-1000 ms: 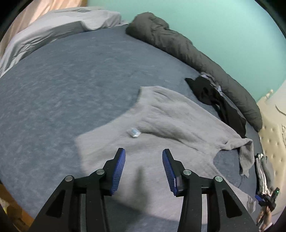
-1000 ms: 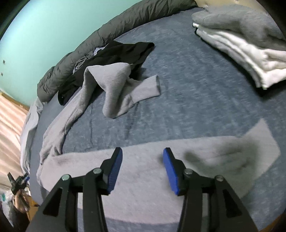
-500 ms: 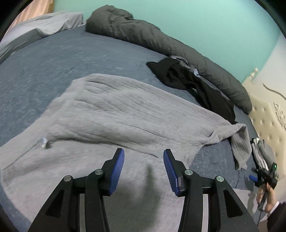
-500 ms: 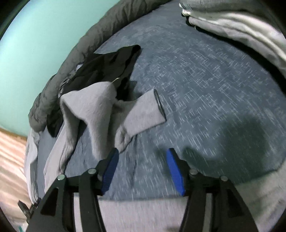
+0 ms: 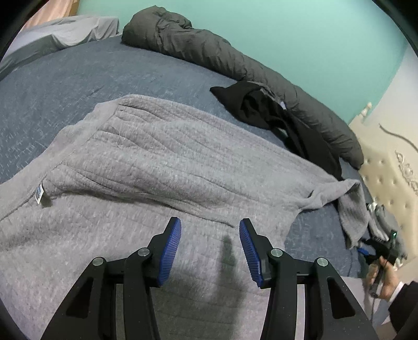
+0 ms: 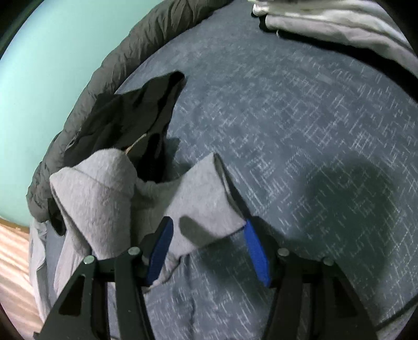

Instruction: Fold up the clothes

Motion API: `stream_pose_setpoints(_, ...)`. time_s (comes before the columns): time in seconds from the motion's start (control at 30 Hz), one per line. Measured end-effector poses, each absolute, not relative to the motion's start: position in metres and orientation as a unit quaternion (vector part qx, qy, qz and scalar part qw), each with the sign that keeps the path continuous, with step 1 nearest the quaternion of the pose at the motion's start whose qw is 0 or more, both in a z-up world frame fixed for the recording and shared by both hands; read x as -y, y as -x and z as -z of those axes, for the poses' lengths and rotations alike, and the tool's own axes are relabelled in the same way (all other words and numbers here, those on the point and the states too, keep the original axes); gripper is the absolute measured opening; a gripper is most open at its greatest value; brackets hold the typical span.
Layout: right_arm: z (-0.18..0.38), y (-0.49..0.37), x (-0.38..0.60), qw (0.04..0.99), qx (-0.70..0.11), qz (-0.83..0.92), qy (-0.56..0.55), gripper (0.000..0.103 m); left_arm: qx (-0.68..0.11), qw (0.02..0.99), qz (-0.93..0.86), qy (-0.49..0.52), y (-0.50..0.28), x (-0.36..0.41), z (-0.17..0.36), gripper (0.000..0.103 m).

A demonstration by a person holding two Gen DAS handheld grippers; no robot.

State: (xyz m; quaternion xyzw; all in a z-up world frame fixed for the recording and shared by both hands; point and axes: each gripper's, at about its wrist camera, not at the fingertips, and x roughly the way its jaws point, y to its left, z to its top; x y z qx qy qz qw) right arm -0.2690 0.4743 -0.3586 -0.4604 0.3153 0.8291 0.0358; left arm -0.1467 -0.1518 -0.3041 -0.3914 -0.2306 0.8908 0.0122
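Folding is hardly begun: your sweater [image 5: 146,167] lies spread, a stack [image 6: 339,23] at 1 o'clock done; left gripper [image 5: 210,251] released, right gripper [image 6: 207,248] closing around the sleeve [image 6: 201,201].

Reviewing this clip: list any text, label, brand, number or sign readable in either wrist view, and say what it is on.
No text can be read in either view.
Blue-and-white tag sewn on the grey sweater: print too small and blurred to read.
Pale tag on the black garment: no legible print.
Green light on the right hand-held gripper: an indicator, not text.
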Motion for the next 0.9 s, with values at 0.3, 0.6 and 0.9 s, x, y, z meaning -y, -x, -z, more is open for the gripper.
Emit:
stream_pose_setpoints(0.3,0.328,0.269,-0.465,0.04,-0.246,-0.865,0.435,0.01,0.232,0.013,-0.889,0.394,0.143,0.152,0.307,0.051)
stream_pose_setpoints(0.6,0.241,0.268,-0.52,0.097,-0.194,-0.91,0.353,0.008,0.225,0.018,-0.891,0.394,0.143,0.145,0.307,0.051)
stream_pose_setpoints(0.9,0.18,0.274,-0.571,0.121,-0.168,-0.933,0.294,0.008,0.22,0.018,-0.892,0.395,0.147,0.14,0.307,0.051)
